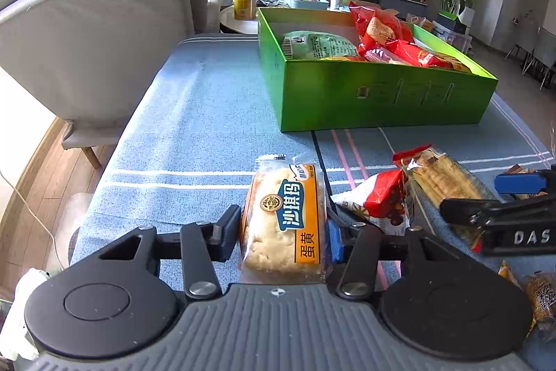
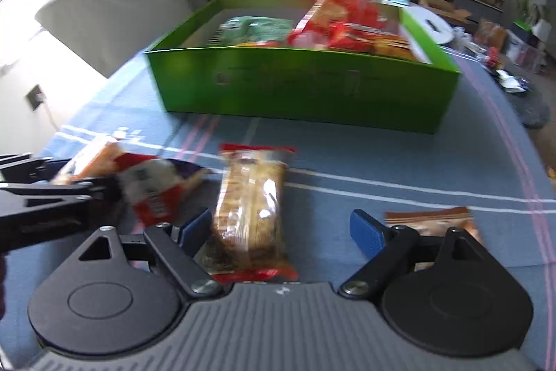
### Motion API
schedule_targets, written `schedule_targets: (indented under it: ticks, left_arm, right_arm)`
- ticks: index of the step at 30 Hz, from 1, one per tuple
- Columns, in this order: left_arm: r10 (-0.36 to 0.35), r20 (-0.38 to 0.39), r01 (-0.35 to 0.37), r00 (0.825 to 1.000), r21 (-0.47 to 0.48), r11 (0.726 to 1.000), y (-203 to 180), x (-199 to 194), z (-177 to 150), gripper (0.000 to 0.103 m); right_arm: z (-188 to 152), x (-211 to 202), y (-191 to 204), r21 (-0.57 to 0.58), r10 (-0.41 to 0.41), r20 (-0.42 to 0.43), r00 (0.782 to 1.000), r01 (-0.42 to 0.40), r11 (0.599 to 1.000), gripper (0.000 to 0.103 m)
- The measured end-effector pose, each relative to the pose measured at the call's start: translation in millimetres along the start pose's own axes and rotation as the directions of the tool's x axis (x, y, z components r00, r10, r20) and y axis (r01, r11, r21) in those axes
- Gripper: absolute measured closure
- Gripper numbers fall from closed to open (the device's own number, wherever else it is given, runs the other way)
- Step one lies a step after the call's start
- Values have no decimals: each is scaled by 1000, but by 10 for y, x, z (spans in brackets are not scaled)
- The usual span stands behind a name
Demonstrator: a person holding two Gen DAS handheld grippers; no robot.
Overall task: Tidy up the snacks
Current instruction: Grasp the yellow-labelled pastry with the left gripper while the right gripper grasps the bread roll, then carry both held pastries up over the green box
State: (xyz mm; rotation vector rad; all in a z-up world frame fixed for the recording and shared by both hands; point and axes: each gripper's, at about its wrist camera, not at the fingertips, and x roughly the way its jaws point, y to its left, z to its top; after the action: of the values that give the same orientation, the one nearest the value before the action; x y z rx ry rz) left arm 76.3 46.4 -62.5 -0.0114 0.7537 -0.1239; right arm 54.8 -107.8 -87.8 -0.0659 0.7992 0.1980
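Observation:
My left gripper (image 1: 283, 228) is shut on a clear packet of pale sachima cake with an orange label (image 1: 278, 214), its pads pressing both long sides; the packet rests on the blue striped tablecloth (image 1: 194, 134). Just right of it lie a red-and-white packet (image 1: 378, 197) and a long biscuit packet (image 1: 444, 179). In the right wrist view that biscuit packet (image 2: 250, 214) lies between the wide-apart fingers of my open right gripper (image 2: 279, 225), close to the left pad. Behind stands the green box (image 2: 295, 89) holding red and green snack packets.
A brown packet (image 2: 431, 221) lies under the right gripper's right finger. A grey armchair (image 1: 87, 40) stands off the table's left edge. Beyond the box are a round white side table with a yellow can (image 1: 245, 4) and potted plants.

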Motion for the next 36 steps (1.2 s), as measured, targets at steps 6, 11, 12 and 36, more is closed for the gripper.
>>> schedule_targets:
  ticks: [6, 11, 12, 36]
  left_arm:
    - [24, -5, -23, 1000, 38, 999, -98, 27, 4, 45]
    - [31, 5, -31, 1000, 55, 998, -137, 74, 5, 37]
    - [28, 8, -29, 1000, 52, 998, -129, 79, 10, 40]
    - [-1, 81, 2, 997, -7, 1000, -3, -244, 29, 63]
  right_arm:
    - [59, -21, -116, 61, 47, 9, 999, -47, 997, 24]
    - [72, 52, -10, 51, 77, -4, 997, -76, 996, 24]
    - [61, 61, 14, 49, 77, -10, 997, -77, 996, 24]
    - [132, 156, -135, 8, 54, -6, 999, -54, 999, 24]
